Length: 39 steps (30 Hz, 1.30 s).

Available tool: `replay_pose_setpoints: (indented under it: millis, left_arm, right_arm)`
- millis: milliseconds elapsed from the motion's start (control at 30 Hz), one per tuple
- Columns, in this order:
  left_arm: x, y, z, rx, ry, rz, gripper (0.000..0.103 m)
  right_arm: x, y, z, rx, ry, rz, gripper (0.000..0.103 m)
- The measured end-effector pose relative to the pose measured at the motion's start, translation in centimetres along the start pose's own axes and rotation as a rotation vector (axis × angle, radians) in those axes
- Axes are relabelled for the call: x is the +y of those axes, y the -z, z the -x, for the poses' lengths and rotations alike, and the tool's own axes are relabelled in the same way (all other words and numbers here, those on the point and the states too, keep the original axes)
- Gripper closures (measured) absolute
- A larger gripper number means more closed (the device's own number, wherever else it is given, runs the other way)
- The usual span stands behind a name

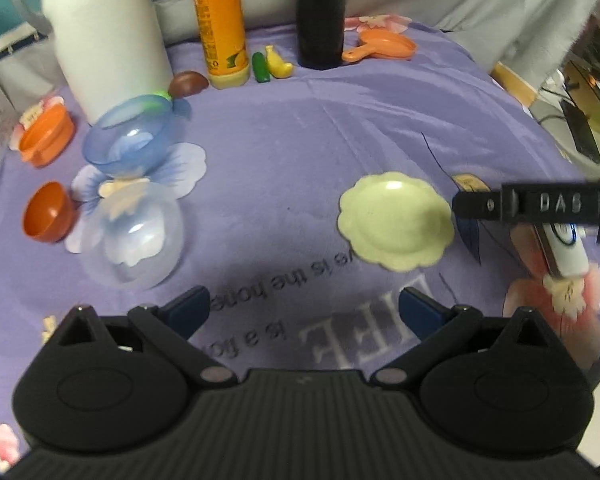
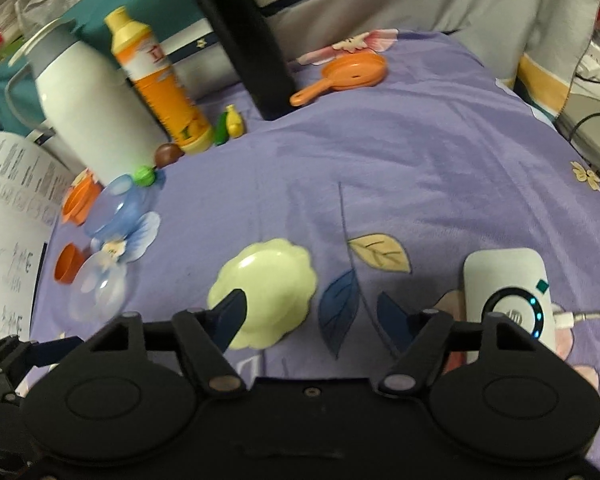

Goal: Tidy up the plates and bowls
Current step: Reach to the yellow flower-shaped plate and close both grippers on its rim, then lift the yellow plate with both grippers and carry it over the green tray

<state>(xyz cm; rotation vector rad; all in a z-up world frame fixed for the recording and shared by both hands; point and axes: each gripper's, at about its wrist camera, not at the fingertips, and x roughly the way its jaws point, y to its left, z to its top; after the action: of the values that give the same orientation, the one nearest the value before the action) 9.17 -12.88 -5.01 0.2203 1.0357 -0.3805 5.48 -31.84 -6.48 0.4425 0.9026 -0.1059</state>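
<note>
Your right gripper [image 2: 314, 316] is hanging open, empty, over the purple cloth [image 2: 420, 168]; your left gripper [image 1: 304, 308] is gaping wide too. Pale green plate [image 2: 268, 288] is lying just under your right gripper's left finger, open cloth beyond. Blue bowl [image 1: 128, 136], clear bowl [image 1: 136, 240] and orange bowl [image 1: 46, 212] are sitting empty at the cloth's left edge

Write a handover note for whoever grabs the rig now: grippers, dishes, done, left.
Left gripper: open, empty, above the purple cloth.
Right gripper: open, empty; its left finger overlaps the scalloped plate in view, contact unclear.
Blue bowl, clear bowl, red-orange bowl and orange cup lie apart on the left.
Done: nothing stacked.
Left: gather plate and bowls.
</note>
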Motion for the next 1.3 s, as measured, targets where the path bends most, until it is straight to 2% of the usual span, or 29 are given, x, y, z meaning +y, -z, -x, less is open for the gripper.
replay_pose_setpoints:
  millis: [133,300,533,633,700,833,1133,1300]
  left_arm:
    - [0.6,-1.3,-1.6,0.014,0.034,0.054,0.006]
    - [0.2,-2.7,-3.8,0.039,0.061,0.082,0.022]
    - [-1.0,-3.1,-6.0,0.072,0.103,0.1,0.034]
    - [-2.0,-3.0,-5.9,0.048,0.087,0.052,0.05]
    - [-2.3,-3.0,-5.7,0.044,0.098,0.035,0.074]
    - [-2.0,-3.1,-5.7,0.04,0.121,0.05,0.076]
    - [-2.3,-3.1,-5.9,0.017,0.094,0.039,0.074]
    - [-2.2,-3.0,-5.5,0.021,0.071,0.036,0.079]
  right_arm:
    - [-0.6,-0.7,-1.9,0.027,-0.013,-0.018,0.05]
    - [0.1,-0.9,-3.5,0.044,-0.034,-0.019,0.065]
    - [0.1,-1.3,-4.5,0.044,-0.059,-0.006,0.074]
    - [0.3,-1.3,-4.6,0.04,-0.067,0.002,0.076]
    - [0.5,-1.2,-4.7,0.036,-0.071,0.001,0.08]
    - [0.6,-0.8,-4.7,0.013,-0.067,-0.01,0.083]
    - [1.2,-0.2,-4.6,0.012,-0.079,-0.004,0.086]
    - [1.6,-0.2,-4.3,0.009,-0.054,-0.005,0.086]
